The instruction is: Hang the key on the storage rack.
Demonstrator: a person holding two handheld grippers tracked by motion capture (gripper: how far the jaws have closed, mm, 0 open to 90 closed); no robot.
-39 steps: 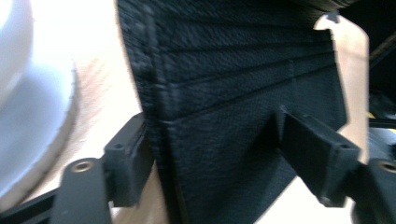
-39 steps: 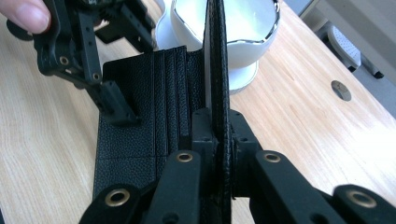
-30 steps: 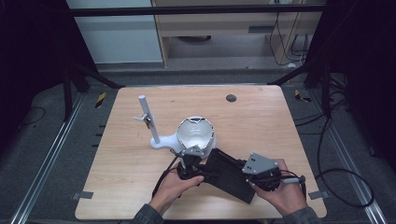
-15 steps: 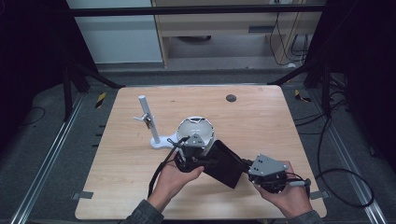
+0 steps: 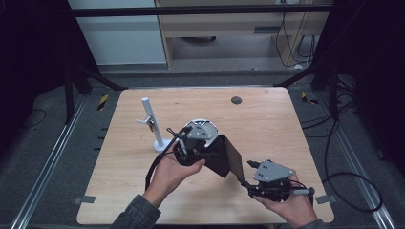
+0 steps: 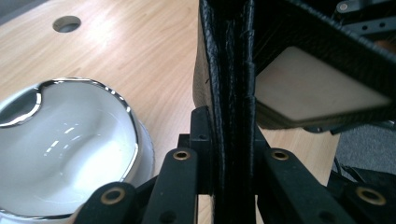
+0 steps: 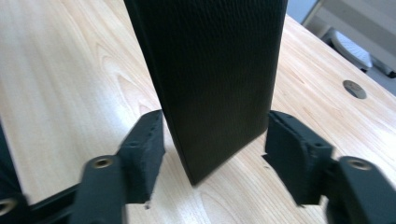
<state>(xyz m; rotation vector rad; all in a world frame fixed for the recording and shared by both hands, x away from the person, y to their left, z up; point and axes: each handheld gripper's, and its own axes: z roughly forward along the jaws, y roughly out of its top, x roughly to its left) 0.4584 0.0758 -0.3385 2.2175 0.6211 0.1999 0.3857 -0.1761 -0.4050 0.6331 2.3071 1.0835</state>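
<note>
A black textured leather case [image 5: 224,155] hangs tilted above the wooden table [image 5: 267,124], and its tan inner panel [image 6: 313,88] shows in the left gripper view. My left gripper [image 5: 210,145] is shut on the case's folded edge [image 6: 229,70], with both pads pressed flat against it. My right gripper [image 5: 250,167] is at the case's lower right corner. Its jaws have just been opening, and in the right gripper view the case's flap [image 7: 210,70] stands between the two pads [image 7: 144,144] without touching them.
A white bowl with a silver rim [image 6: 60,140] sits on the table just behind my left gripper. A white post stand [image 5: 150,121] rises at the left. A round hole [image 5: 236,100] lies in the far table top. Metal rails flank the table.
My left gripper has risen and lifted the case from flat to tilted. The right gripper's jaws have spread and let go of the case's end.
</note>
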